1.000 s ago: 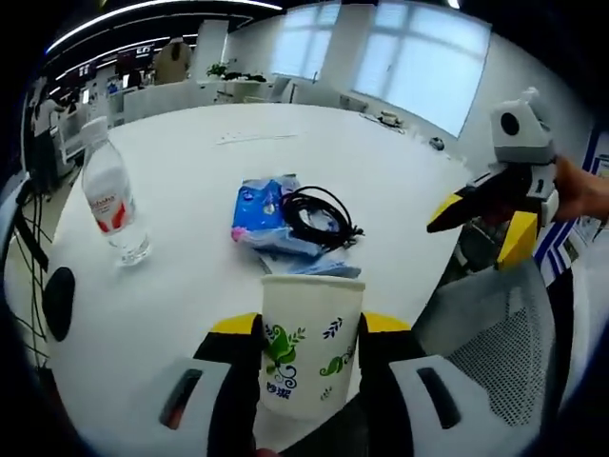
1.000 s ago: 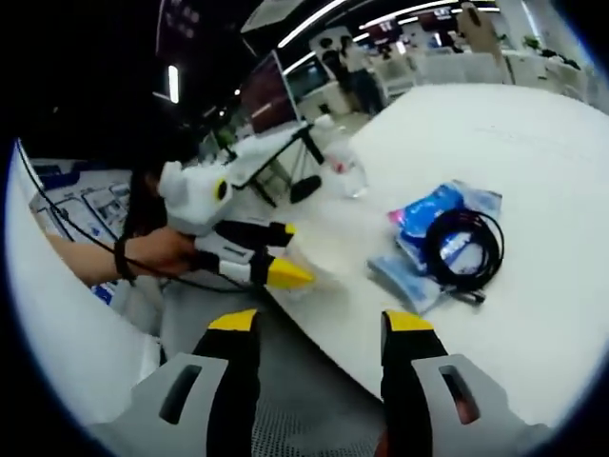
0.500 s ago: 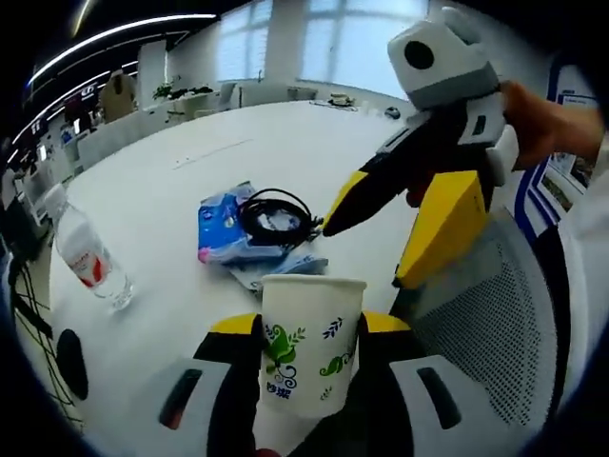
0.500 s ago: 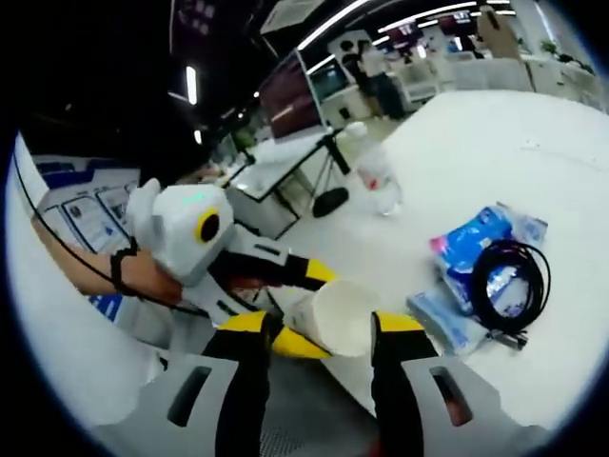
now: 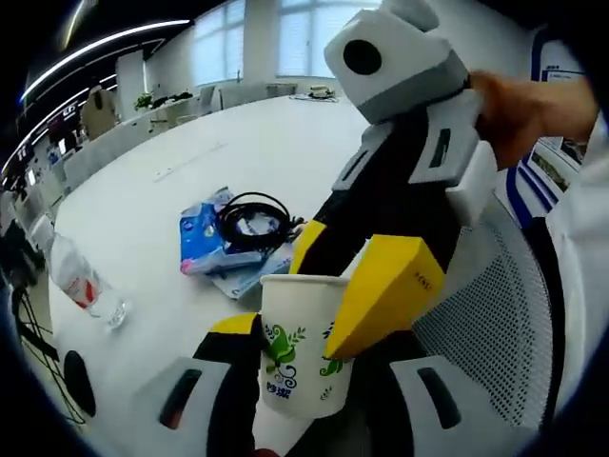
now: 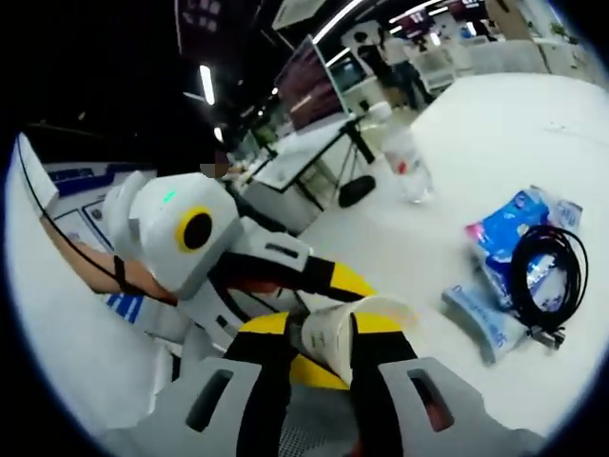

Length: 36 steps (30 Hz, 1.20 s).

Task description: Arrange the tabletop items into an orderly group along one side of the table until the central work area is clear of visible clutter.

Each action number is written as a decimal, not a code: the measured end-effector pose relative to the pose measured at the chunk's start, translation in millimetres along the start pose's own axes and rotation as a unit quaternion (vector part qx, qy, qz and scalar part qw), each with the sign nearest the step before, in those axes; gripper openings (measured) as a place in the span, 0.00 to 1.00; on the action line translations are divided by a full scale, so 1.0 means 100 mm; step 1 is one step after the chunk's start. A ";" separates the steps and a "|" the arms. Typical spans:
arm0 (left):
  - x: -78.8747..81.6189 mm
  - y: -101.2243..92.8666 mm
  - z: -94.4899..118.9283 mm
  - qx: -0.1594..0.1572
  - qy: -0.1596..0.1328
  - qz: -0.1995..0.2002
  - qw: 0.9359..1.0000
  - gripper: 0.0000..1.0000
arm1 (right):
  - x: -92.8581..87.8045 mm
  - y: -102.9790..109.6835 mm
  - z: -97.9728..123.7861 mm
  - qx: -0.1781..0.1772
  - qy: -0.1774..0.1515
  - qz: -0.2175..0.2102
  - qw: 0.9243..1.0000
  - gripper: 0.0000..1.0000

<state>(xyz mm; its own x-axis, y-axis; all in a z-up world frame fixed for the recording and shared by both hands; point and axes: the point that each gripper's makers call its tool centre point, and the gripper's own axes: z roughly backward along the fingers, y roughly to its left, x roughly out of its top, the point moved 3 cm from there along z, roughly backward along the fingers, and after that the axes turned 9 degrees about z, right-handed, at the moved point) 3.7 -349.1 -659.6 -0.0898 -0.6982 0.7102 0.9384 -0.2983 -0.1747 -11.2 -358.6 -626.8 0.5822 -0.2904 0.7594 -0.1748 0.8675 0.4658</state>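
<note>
The paper cup [image 5: 300, 345] stands upright, clamped between the left tool's [image 5: 303, 333] jaws at the near edge of the white desk [image 5: 143, 209]. The right tool [image 6: 319, 328] has its jaws closed in on the cup's rim. Farther in on the desk lie the blue packets [image 5: 205, 246] under a black cable coil [image 5: 252, 219], with a water bottle [image 5: 81, 284] well apart.

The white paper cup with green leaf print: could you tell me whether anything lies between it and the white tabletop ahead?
Nothing visible does: the cup, held by both claws, faces bare tabletop; the packets and cable lie farther off.
</note>
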 end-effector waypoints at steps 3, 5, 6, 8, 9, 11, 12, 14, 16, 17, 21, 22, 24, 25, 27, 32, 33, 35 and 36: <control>0.07 -0.02 -0.03 0.008 -0.001 0.006 1.000 0.39 | 0.01 -0.03 0.08 0.015 -0.003 0.001 1.000 0.01; 0.11 -0.03 -0.04 0.016 -0.002 0.005 1.000 0.39 | 0.03 -0.05 0.13 0.026 -0.009 -0.011 1.000 0.01; 0.14 -0.04 -0.04 0.020 -0.004 0.008 1.000 0.39 | 0.04 -0.06 0.14 0.028 -0.009 -0.014 0.999 0.01; 0.16 -0.05 -0.06 0.024 -0.005 0.016 1.000 0.39 | 0.05 -0.08 0.18 0.032 -0.008 -0.012 0.999 0.01; 0.17 -0.06 -0.07 0.025 -0.005 0.018 0.999 0.39 | 0.05 -0.09 0.19 0.033 -0.006 -0.012 0.999 0.00; 0.19 -0.08 -0.09 0.029 -0.005 0.023 0.999 0.39 | 0.05 -0.11 0.24 0.031 -0.004 -0.010 0.999 0.00; 0.20 -0.09 -0.09 0.031 -0.006 0.024 0.999 0.39 | 0.04 -0.12 0.26 0.033 -0.005 -0.011 0.999 0.00; 0.23 -0.09 -0.11 0.036 -0.008 0.031 0.999 0.40 | 0.04 -0.15 0.30 0.030 -0.010 -0.017 0.999 0.00; 0.25 -0.11 -0.12 0.040 -0.011 0.037 0.998 0.40 | 0.04 -0.18 0.34 0.030 -0.014 -0.025 0.999 0.00; 0.26 -0.12 -0.12 0.043 -0.012 0.040 0.998 0.40 | 0.04 -0.19 0.36 0.031 -0.015 -0.027 0.999 0.00; 0.26 -0.16 -0.16 0.053 -0.014 0.046 0.997 0.41 | 0.01 -0.17 0.38 0.039 -0.010 -0.022 0.999 0.00; 0.26 -0.18 -0.18 0.056 -0.015 0.048 0.997 0.41 | 0.00 -0.17 0.38 0.041 -0.007 -0.019 0.999 0.00; 0.24 -0.19 -0.19 0.060 -0.014 0.049 0.997 0.41 | -0.02 -0.17 0.39 0.042 0.000 -0.011 0.999 0.00; 0.24 -0.20 -0.19 0.062 -0.014 0.050 0.997 0.41 | -0.03 -0.18 0.39 0.042 0.001 -0.010 0.999 0.00; 0.23 -0.20 -0.19 0.065 -0.016 0.057 0.996 0.41 | -0.04 -0.18 0.40 0.043 0.000 -0.012 0.999 0.00; 0.26 -0.16 -0.16 0.069 -0.025 0.070 0.995 0.43 | 0.00 -0.20 0.42 0.038 -0.011 -0.010 0.999 0.00; 0.27 -0.15 -0.16 0.070 -0.026 0.071 0.995 0.43 | 0.01 -0.20 0.42 0.037 -0.014 -0.012 0.999 0.00; 0.27 -0.12 -0.14 0.073 -0.026 0.076 0.994 0.43 | 0.03 -0.21 0.42 0.034 -0.021 -0.017 0.999 0.00; 0.27 -0.11 -0.13 0.073 -0.025 0.078 0.994 0.43 | 0.04 -0.21 0.41 0.033 -0.024 -0.020 0.999 0.00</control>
<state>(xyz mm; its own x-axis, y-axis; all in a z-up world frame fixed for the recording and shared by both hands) -13.4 -373.0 -647.9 0.0733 -0.6939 0.7163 0.9783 -0.0894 -0.1867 -37.4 -394.6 -614.5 0.5516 -0.3445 0.7597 -0.2049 0.8269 0.5237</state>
